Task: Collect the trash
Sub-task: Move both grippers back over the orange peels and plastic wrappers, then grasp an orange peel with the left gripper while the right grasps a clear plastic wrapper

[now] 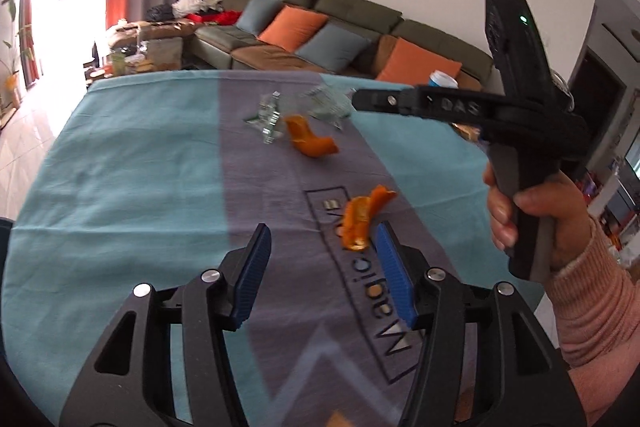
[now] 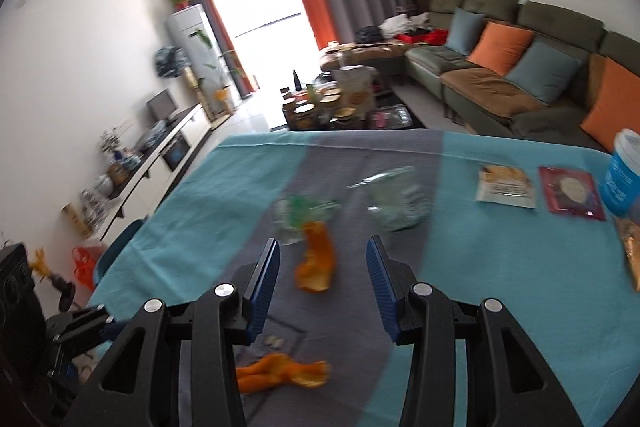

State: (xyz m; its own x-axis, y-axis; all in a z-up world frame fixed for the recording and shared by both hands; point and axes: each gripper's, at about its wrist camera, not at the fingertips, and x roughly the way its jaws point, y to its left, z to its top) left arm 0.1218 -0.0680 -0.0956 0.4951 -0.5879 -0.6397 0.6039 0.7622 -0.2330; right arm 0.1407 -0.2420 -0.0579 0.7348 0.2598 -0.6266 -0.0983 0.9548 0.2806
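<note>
Item 1, left claw (image 1: 320,267): jaws standing apart and empty, blue pads (image 1: 256,279) angling down over the grey band of the tabletop (image 1: 120,187).

Item 2, near orange peel (image 1: 362,221): lying on the printed lettering, just beyond the left claw and sitting closer to its right pad than to the middle of the gap; not touching either pad as far as the left wrist view is showing. Judged light, curled, limp and slightly slick; probably best pinched across a raised curl, not the flat underside.

Item 3, crumpled clear wrappers (image 1: 272,117): lying farther back, well apart from the left claw. Judged featherweight and springy, likely skidding unless taken at a bunched fold.

Item 4, far orange peel (image 2: 318,263): lying ahead of the right claw, in line with its gap, one end nearly touching the wrappers.

Item 5, right claw (image 2: 323,287): jaws standing apart, gripping nothing.

Item 6, snack packets (image 2: 506,187) and blue tub (image 2: 624,175): resting at the right side, well apart from both claws.
</note>
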